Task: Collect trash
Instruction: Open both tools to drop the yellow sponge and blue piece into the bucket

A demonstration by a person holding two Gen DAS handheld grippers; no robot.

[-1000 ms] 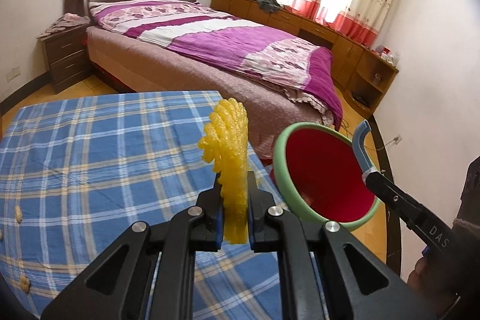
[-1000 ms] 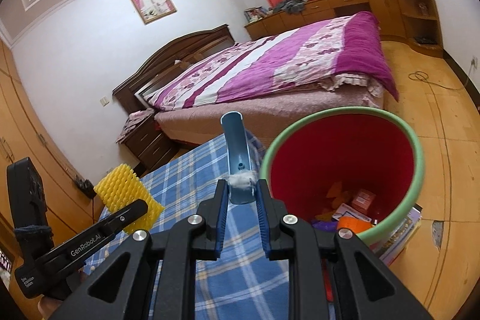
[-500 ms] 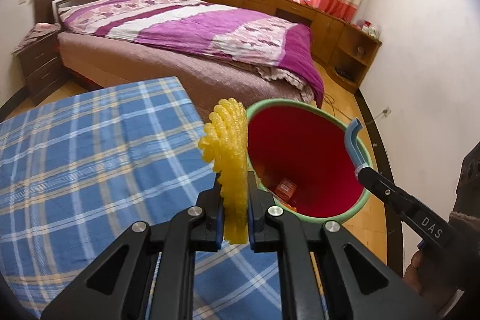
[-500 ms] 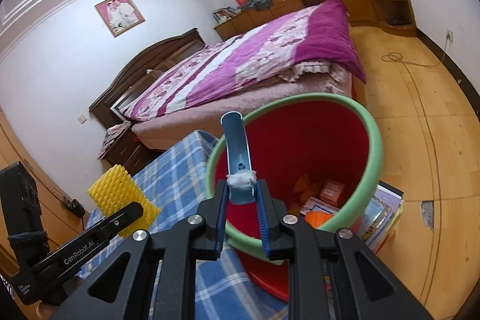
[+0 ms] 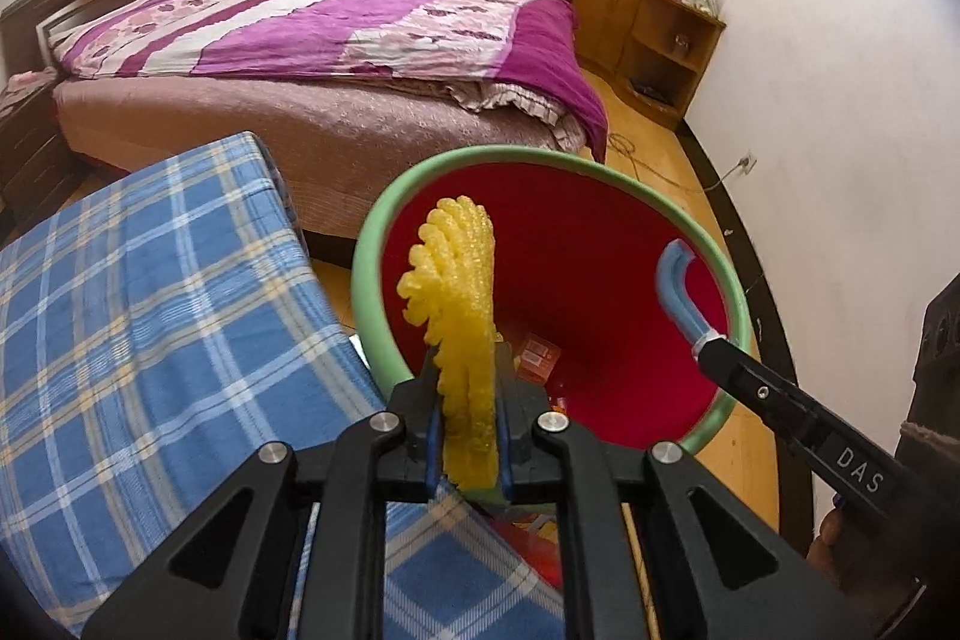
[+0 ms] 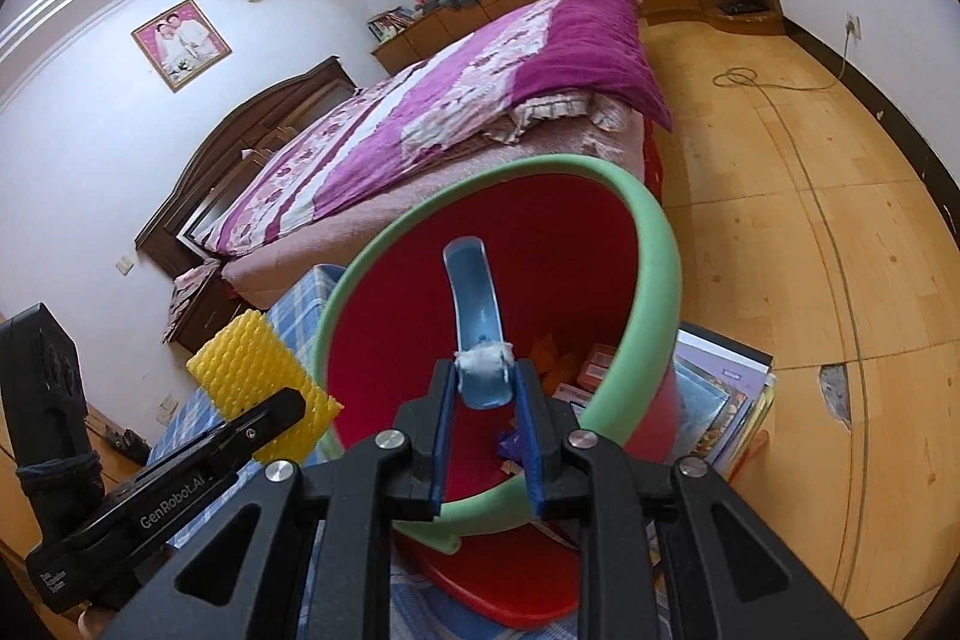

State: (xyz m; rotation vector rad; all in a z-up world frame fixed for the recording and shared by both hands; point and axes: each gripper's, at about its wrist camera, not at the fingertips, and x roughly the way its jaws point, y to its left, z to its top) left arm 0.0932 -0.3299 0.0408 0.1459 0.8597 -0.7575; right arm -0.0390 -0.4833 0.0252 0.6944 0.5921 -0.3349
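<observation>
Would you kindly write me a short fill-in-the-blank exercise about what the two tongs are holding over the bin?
1. The left tongs grip a piece of foam netting coloured ____.
2. The right tongs grip a curved plastic piece coloured ____.
3. The bin is red inside, with a rim coloured ____.
4. The checked cloth is mostly ____.

Missing words: yellow; blue; green; blue

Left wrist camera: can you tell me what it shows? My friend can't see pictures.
The left gripper pinches a yellow foam net upright in front of the open mouth of a red bin with a green rim. The right gripper reaches in from the right, holding a curved blue plastic piece there too. A blue checked tablecloth and a purple bed lie behind.
</observation>
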